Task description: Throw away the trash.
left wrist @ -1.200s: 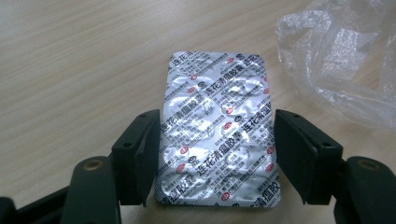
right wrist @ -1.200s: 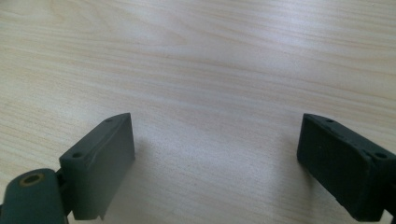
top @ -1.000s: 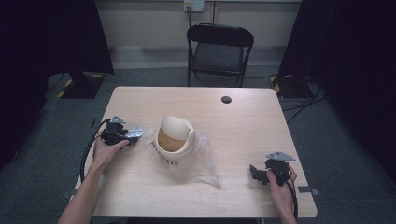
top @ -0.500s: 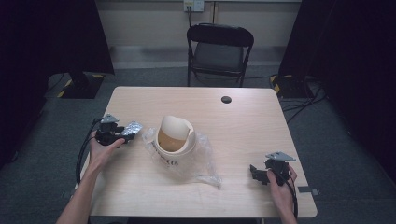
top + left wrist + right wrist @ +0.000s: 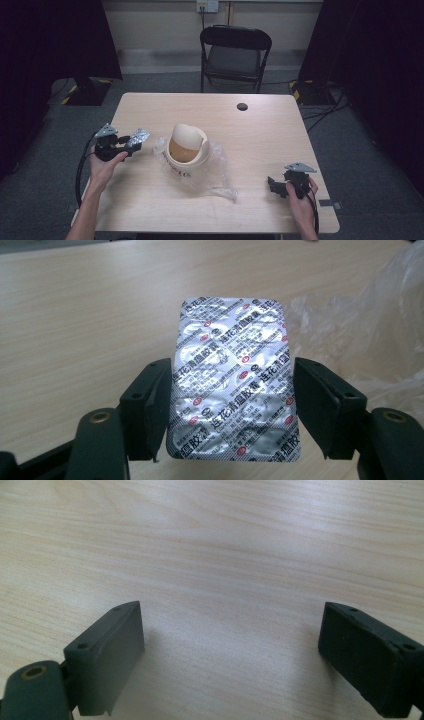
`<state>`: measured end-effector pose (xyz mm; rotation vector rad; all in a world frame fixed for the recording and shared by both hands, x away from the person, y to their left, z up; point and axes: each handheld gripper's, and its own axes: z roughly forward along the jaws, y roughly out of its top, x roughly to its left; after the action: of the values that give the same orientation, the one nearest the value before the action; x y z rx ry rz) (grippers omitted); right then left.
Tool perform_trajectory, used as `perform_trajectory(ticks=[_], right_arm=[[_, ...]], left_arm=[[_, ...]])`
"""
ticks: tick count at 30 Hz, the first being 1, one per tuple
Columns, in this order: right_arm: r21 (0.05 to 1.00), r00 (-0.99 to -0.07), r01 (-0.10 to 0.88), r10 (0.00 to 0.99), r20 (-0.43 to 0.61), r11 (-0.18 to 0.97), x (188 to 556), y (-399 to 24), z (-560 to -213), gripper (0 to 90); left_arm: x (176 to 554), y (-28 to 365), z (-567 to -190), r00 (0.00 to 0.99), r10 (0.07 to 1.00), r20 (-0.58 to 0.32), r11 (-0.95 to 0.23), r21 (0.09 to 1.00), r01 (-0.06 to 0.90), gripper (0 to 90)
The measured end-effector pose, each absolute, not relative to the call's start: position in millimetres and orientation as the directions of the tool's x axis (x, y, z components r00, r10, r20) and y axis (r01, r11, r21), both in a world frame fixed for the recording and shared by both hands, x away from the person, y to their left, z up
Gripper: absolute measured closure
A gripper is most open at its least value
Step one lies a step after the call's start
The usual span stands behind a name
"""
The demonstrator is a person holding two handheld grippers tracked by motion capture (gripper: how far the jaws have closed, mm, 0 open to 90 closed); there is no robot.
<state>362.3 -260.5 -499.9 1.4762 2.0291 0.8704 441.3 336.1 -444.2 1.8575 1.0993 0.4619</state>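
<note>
high view overhead facing forward, tool views close, all sharing table (image 5: pixel 260 125)

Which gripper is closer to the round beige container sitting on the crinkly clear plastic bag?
Left. The left gripper, holding a silver foil pill sheet, sits just beside the round beige container. The right gripper rests farther away, near the table's front right corner.

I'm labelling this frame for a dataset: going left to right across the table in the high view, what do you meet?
left gripper → blister pack held between its jaws → plastic bag with the beige container on it → right gripper.
</note>
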Motion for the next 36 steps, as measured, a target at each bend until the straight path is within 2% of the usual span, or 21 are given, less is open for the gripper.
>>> perform_trajectory(ticks=[3, 8, 15, 23, 29, 36], right_arm=[[0.731, -0.302, 0.647, 0.953, -0.014, 0.216, 362, -260, -500, 10.4], [0.731, -0.302, 0.647, 0.953, -0.014, 0.216, 362, -260, -500, 10.5], [0.731, -0.303, 0.647, 0.953, -0.013, 0.216, 362, -260, -500, 10.4], [0.731, -0.305, 0.647, 0.952, -0.013, 0.218, 363, -261, -500, 10.4], [0.731, -0.305, 0.647, 0.952, -0.013, 0.217, 363, -261, -500, 10.4], [0.731, -0.305, 0.647, 0.952, -0.013, 0.217, 363, -261, -500, 10.3]], left_arm=[[435, 339, -434, 0.54, 0.83, -0.142, -0.166, 0.861, 0.482, 34.1], [423, 330, -421, 0.584, 0.807, -0.085, -0.241, 0.856, 0.458, 34.1], [407, 323, -400, 0.619, 0.779, -0.101, -0.23, 0.873, 0.43, 34.1], [393, 314, -387, 0.675, 0.72, -0.162, -0.191, 0.889, 0.417, 34.1], [387, 302, -377, 0.693, 0.707, -0.144, -0.229, 0.88, 0.416, 34.1], [374, 286, -356, 0.747, 0.655, -0.116, -0.259, 0.894, 0.366, 34.1]])
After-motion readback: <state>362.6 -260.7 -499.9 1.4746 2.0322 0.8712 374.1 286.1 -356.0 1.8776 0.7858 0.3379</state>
